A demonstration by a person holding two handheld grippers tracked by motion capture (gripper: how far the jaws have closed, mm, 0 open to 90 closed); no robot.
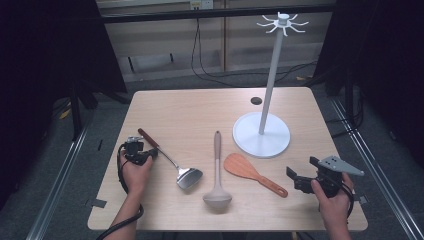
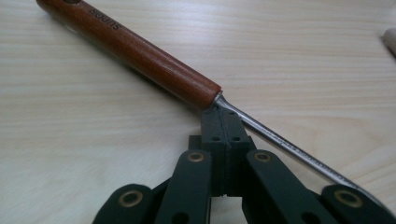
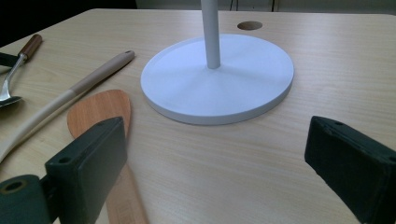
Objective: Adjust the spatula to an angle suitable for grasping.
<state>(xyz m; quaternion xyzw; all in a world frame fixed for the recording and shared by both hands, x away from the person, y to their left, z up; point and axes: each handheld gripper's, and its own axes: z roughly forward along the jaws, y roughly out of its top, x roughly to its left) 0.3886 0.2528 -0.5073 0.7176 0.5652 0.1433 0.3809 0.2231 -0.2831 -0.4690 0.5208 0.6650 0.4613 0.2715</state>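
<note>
**Left gripper at spatula handle**

Wooden table (image 1: 200, 110) holds white hook stand (image 1: 261, 134), w/ grey ladle (image 1: 217, 172), orange rice paddle (image 1: 252, 174) & metal spatula (image 1: 170, 159) lying in front. Left gripper (image 2: 223, 122): jaws fully closed, tips touching spatula where red-brown wood handle meets steel shank. Right gripper (image 3: 215, 154): jaws wide apart, nothing betw. them, near paddle.
</note>
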